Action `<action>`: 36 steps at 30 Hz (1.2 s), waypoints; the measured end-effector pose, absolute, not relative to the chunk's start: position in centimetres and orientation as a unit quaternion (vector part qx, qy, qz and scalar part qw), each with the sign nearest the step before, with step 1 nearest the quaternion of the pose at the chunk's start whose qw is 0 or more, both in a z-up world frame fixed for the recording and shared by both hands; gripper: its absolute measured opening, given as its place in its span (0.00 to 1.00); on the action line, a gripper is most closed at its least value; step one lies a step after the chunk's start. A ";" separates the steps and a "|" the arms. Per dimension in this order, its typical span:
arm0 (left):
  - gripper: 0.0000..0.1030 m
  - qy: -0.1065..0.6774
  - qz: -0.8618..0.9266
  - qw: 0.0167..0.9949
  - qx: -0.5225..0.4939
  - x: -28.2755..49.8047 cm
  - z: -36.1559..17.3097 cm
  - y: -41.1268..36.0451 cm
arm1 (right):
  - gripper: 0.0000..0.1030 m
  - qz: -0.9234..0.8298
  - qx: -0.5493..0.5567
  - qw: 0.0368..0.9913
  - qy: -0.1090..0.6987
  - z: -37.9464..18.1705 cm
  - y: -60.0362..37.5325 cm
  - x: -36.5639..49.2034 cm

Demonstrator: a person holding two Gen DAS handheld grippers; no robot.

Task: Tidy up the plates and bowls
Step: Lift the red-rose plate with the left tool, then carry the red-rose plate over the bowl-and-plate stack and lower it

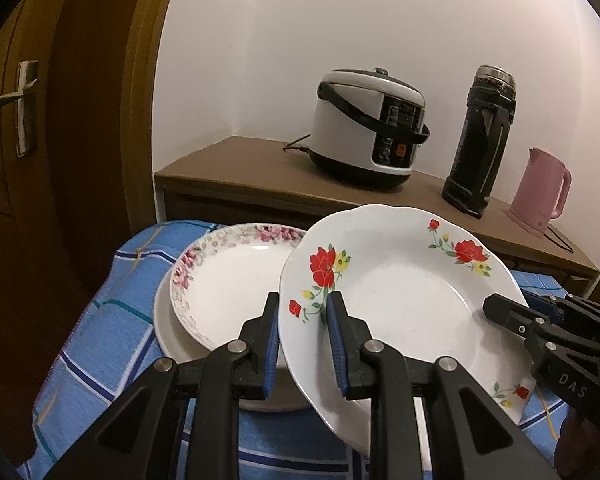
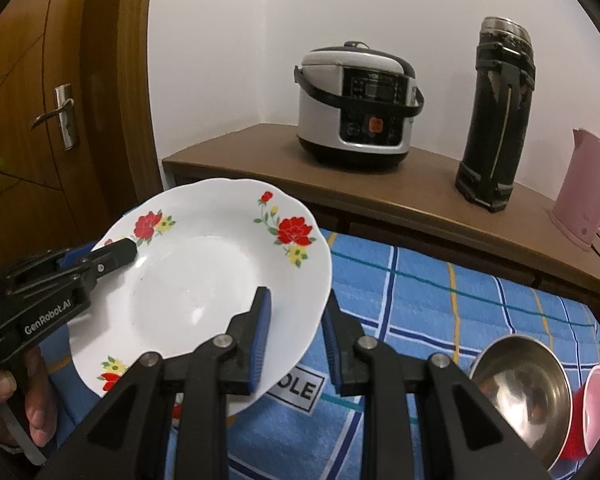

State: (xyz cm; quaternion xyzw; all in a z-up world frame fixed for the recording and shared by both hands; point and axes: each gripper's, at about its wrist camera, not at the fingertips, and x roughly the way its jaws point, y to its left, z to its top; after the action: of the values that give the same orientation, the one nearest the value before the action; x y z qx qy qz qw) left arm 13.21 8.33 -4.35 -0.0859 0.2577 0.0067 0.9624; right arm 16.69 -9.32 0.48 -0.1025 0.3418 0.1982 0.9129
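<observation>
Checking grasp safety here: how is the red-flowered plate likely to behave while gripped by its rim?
The red-flowered plate looks like glazed ceramic: probably stiff, fragile if dropped. Its glossy rim may slip in the jaws of the left gripper and right gripper. Held tilted above the blue cloth, it might swing.

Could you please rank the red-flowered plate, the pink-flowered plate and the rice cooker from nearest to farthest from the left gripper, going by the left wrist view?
1. Red-flowered plate: its rim is clamped in the left gripper.
2. Pink-flowered plate: just beyond, on the left, stacked on the blue cloth.
3. Rice cooker: far back on the wooden counter.
</observation>
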 end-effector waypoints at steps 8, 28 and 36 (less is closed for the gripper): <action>0.24 0.239 0.016 0.968 -0.078 13.1 -2.9 8.8 | 0.25 0.204 -0.099 0.918 0.326 1.8 -8.5 16.8; 0.26 0.221 0.043 0.972 -0.064 16.3 -1.7 11.4 | 0.25 0.208 -0.089 0.920 0.319 2.4 -5.1 20.0; 0.26 0.215 0.064 0.971 -0.080 17.5 -2.9 13.0 | 0.25 0.209 -0.098 0.917 0.326 1.2 -3.2 21.5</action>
State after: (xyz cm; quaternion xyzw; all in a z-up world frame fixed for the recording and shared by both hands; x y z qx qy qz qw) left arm 17.47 12.99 -2.88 -0.0803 0.2147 0.0639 0.9713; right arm 21.54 -3.16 1.20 -0.0976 0.3262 0.2090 0.9167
